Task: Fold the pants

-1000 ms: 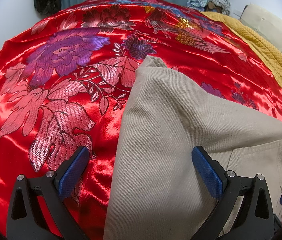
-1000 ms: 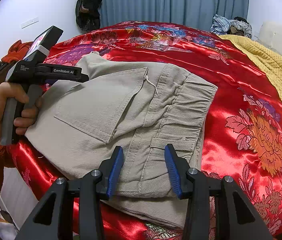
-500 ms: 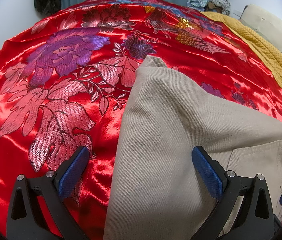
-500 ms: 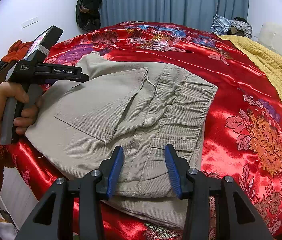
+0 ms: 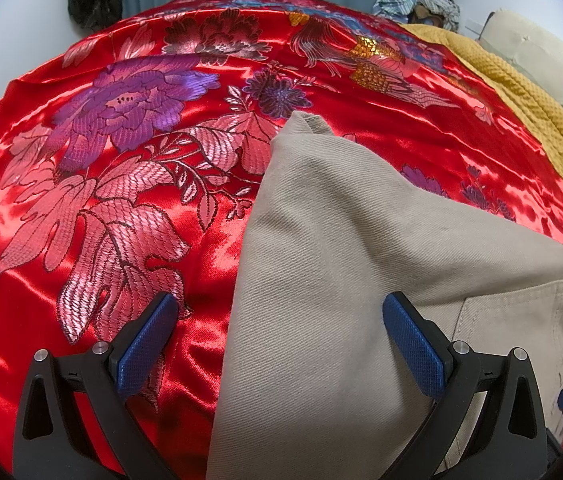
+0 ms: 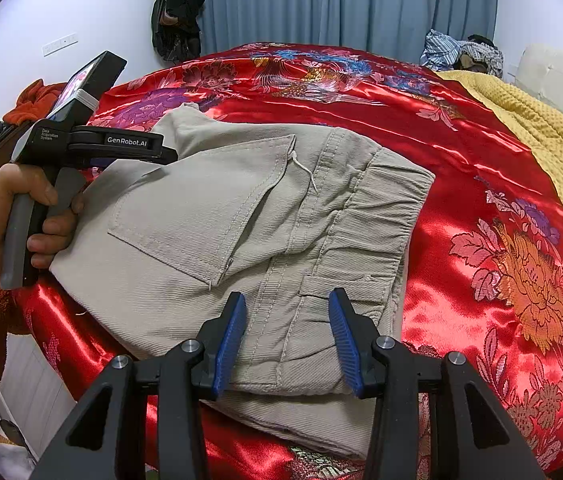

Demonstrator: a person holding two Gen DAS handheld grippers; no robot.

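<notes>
Beige pants (image 6: 241, 224) lie folded into a compact stack on the red satin bedspread (image 6: 461, 184), back pocket and elastic waistband up. In the left wrist view the pants (image 5: 341, 280) fill the lower right, a folded corner pointing away. My left gripper (image 5: 281, 328) is open wide, its jaws astride the pants' left edge, holding nothing. It also shows in the right wrist view (image 6: 93, 144), held in a hand at the stack's left side. My right gripper (image 6: 287, 320) is open above the waistband's near edge, empty.
A mustard knitted blanket (image 6: 541, 128) lies along the bed's right side by a cream headboard. Crumpled clothes (image 6: 461, 52) sit at the far end before blue curtains. The bed's near-left edge (image 6: 41, 320) drops off below the hand. Orange clothing (image 6: 37, 100) lies at left.
</notes>
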